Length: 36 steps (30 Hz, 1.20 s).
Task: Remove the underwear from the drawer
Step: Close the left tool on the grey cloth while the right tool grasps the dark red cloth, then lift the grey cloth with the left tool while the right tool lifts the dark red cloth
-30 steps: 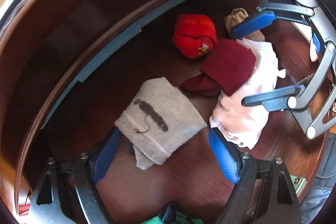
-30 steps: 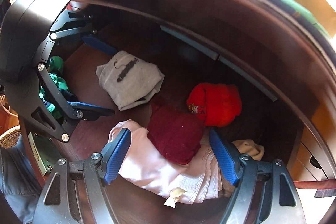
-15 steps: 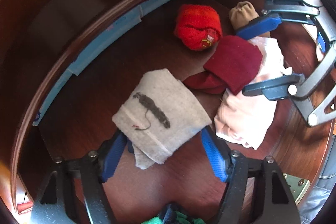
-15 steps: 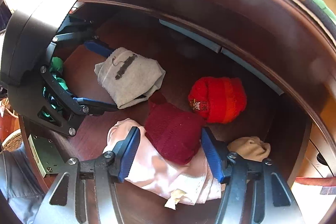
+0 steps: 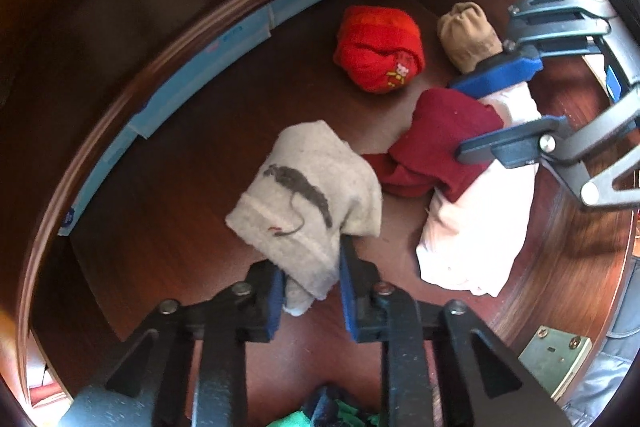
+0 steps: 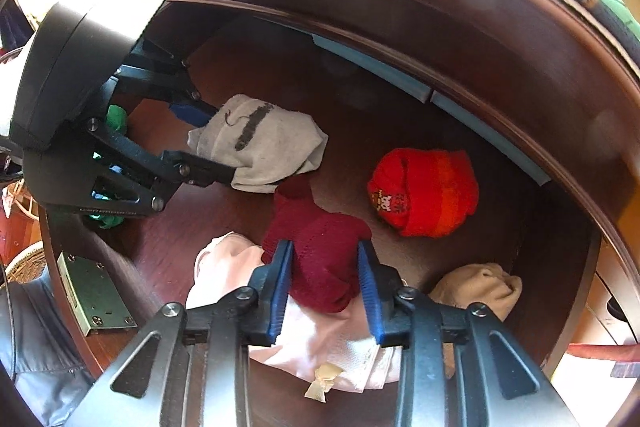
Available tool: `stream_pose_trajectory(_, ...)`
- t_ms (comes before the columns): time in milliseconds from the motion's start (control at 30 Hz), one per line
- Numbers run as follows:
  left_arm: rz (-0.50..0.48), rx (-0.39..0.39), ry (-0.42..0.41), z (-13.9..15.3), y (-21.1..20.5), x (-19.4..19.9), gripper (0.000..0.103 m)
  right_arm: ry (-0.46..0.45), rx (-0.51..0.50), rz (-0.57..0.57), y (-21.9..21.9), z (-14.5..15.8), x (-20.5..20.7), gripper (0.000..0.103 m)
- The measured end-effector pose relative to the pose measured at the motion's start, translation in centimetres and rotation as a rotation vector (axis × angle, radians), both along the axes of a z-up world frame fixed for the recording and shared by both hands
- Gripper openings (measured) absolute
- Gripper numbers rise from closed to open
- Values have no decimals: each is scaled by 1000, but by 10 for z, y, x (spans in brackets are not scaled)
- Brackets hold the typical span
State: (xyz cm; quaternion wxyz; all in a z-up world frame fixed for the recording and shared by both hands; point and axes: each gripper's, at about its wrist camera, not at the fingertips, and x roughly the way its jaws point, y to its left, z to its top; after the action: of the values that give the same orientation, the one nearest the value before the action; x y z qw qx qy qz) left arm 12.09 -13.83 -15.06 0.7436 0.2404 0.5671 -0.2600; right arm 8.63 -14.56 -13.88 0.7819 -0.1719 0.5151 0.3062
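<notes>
Inside the dark wooden drawer (image 5: 200, 147) lie several folded garments. My left gripper (image 5: 312, 267) is shut on the near edge of the grey folded underwear (image 5: 308, 187), which also shows in the right wrist view (image 6: 260, 143). My right gripper (image 6: 324, 267) is shut on the dark red garment (image 6: 316, 255), which rests on a pale pink garment (image 6: 224, 267). In the left wrist view the right gripper (image 5: 472, 119) pinches the dark red garment (image 5: 440, 147) above the pink one (image 5: 480, 227).
A bright red bundle (image 5: 380, 55) and a beige bundle (image 5: 468, 35) lie at the back of the drawer. Pale blue strips (image 5: 200, 75) line the back wall. A metal lock plate (image 6: 94, 295) is on the front panel. Green cloth (image 5: 320, 415) lies below the left gripper.
Both grippers have closed: the left one onto the grey underwear, the right one onto the dark red garment. Both have moved slightly forward into the drawer.
</notes>
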Motion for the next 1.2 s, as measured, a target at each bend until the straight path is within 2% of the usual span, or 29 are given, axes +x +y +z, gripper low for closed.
stream_pose_trajectory(500,9,0,-91,14,5,-29,11,-72,50,16,-11,19,-18,30)
stream_pose_trajectory(1067,119,-122,-168,47,48,-73,11,-115,80,25,-26,34,-29,30)
stream_pose_trajectory(1200,123,-136,-173,43,55,-76,11,-118,91,21,-29,36,-33,30)
